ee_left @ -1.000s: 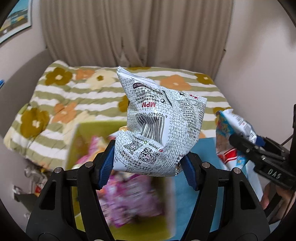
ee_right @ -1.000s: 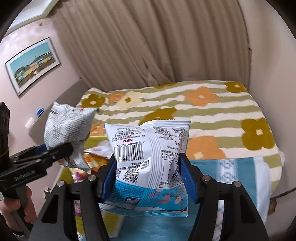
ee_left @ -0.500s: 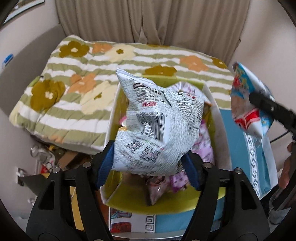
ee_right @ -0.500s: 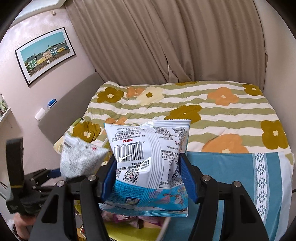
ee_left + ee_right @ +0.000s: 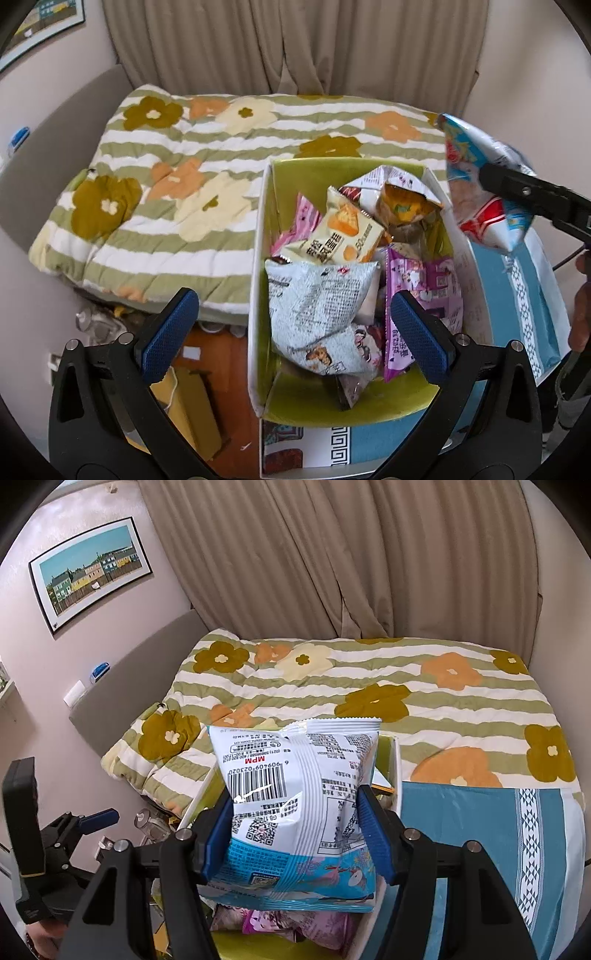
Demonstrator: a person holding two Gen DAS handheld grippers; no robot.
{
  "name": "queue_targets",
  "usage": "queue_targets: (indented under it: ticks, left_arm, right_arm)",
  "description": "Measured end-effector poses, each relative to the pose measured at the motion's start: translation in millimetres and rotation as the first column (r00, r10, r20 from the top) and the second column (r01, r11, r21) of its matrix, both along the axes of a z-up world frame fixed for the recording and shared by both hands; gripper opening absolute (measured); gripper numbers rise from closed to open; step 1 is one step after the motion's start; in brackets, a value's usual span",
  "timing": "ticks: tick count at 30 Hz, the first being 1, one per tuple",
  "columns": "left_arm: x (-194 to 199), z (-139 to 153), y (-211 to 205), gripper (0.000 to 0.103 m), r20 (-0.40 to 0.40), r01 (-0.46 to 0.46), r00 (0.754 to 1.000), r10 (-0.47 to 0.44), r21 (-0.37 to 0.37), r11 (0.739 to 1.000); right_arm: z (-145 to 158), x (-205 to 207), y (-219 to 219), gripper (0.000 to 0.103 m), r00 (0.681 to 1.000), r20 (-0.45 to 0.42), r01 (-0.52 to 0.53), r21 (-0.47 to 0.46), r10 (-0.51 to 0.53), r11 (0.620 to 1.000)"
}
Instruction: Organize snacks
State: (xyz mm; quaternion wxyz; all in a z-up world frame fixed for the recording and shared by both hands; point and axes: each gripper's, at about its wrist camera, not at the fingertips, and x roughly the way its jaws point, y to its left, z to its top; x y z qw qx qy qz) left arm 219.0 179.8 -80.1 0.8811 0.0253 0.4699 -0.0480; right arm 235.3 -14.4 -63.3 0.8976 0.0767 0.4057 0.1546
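A green-lined box point(image 5: 343, 170) with white outer walls holds several snack packets. A grey-white crinkled packet point(image 5: 317, 306) lies loose on top of the pile, below and between the fingers of my left gripper point(image 5: 295, 328), whose jaws are opening wide and touch nothing. My right gripper point(image 5: 297, 830) is shut on a white and blue snack bag point(image 5: 295, 786), held upright above the box point(image 5: 397, 760). The left wrist view shows that bag point(image 5: 476, 184) at the right, over the box's right wall. My left gripper's finger point(image 5: 99, 818) shows at the lower left of the right wrist view.
The box stands at the edge of a bed with a green-striped flower quilt point(image 5: 207, 177). A blue patterned cloth point(image 5: 480, 834) lies to the right of the box. Left of it, cardboard point(image 5: 192, 406) and clutter lie on the wooden floor. Curtains hang behind the bed.
My left gripper swung over the box, opened, and let the grey-white packet drop onto the pile. The right gripper carried its bag leftward to above the box.
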Motion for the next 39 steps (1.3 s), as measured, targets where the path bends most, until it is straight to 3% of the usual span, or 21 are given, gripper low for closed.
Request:
queue_targets:
  ticks: [9, 10, 13, 14, 21, 27, 33, 39]
  left_arm:
    - [5.1, -13.9, 7.7, 0.103, -0.019, 0.033, 0.999, -0.032, 0.057, 0.998]
    - [3.8, -15.3, 8.4, 0.103, -0.020, 0.030, 0.999, -0.028, 0.063, 0.998]
    - [-0.6, -15.6, 8.7, 0.103, -0.021, 0.028, 0.999, -0.027, 0.067, 0.997]
    - [-3.6, -14.8, 7.5, 0.103, -0.017, 0.025, 1.000, -0.023, 0.076, 0.997]
    - [-32.2, 3.3, -8.4, 0.103, 0.032, -0.006, 0.999, 0.003, 0.094, 0.996]
    - [-71.2, 37.2, -47.5, 0.103, 0.114, 0.011, 0.993, -0.020, 0.085, 0.996]
    - [-113.2, 68.6, -86.7, 0.103, 0.201, 0.041, 0.978, -0.047, 0.032, 0.999]
    - [-155.8, 91.2, -114.7, 0.103, 0.300, 0.059, 0.952, -0.055, -0.007, 0.998]
  right_arm:
    - [-15.7, 22.4, 22.5, 0.062, 0.998, -0.068, -0.001, -0.032, -0.002, 1.000]
    - [-18.9, 24.5, 25.0, 0.066, 0.997, -0.077, -0.004, -0.038, 0.001, 0.999]
    - [-21.6, 22.2, 27.2, 0.096, 0.997, -0.076, 0.004, -0.048, -0.008, 0.999]
    - [-20.6, 18.9, 26.0, 0.098, 0.997, -0.070, 0.009, -0.043, -0.012, 0.999]
    - [-9.6, -12.4, 14.2, 0.098, 1.000, -0.025, 0.015, -0.046, -0.016, 0.999]
    - [22.0, -59.6, -14.9, 0.098, 0.997, 0.064, 0.049, -0.047, -0.046, 0.998]
    - [58.3, -118.0, -55.3, 0.098, 0.979, 0.163, 0.137, -0.104, -0.119, 0.985]
    - [71.9, -175.4, -90.0, 0.103, 0.954, 0.218, 0.241, -0.154, -0.205, 0.958]
